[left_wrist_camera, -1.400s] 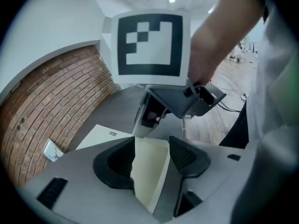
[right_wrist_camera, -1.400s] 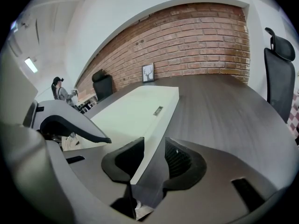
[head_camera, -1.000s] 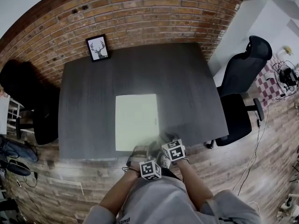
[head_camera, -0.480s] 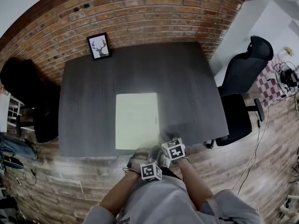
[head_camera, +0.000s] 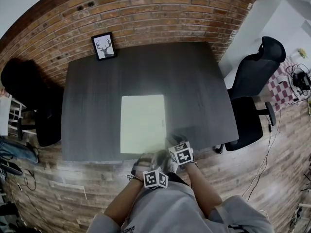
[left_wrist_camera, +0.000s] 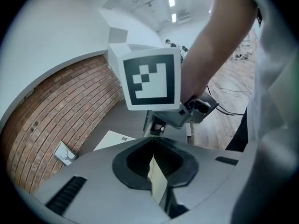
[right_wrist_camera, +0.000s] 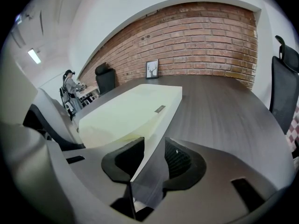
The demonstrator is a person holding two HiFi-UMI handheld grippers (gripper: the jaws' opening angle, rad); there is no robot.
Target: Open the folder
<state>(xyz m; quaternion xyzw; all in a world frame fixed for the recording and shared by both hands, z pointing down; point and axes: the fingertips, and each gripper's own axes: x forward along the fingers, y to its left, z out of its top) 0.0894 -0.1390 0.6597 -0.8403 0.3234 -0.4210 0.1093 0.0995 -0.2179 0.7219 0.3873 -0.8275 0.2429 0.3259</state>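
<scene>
The table is dark wood-grain with a matt, finely streaked finish, and the folder on it looks smooth, pale and matt — thin card or plastic. Behind the table rises a rough red brick wall; beneath it lie worn wooden floor planks.

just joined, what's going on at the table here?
A person works at a dark table where a pale folder lies flat, not yet opened. The left gripper has just closed on the folder's thin cover edge. The right gripper has its jaws apart, astride the folder's near right corner.
</scene>
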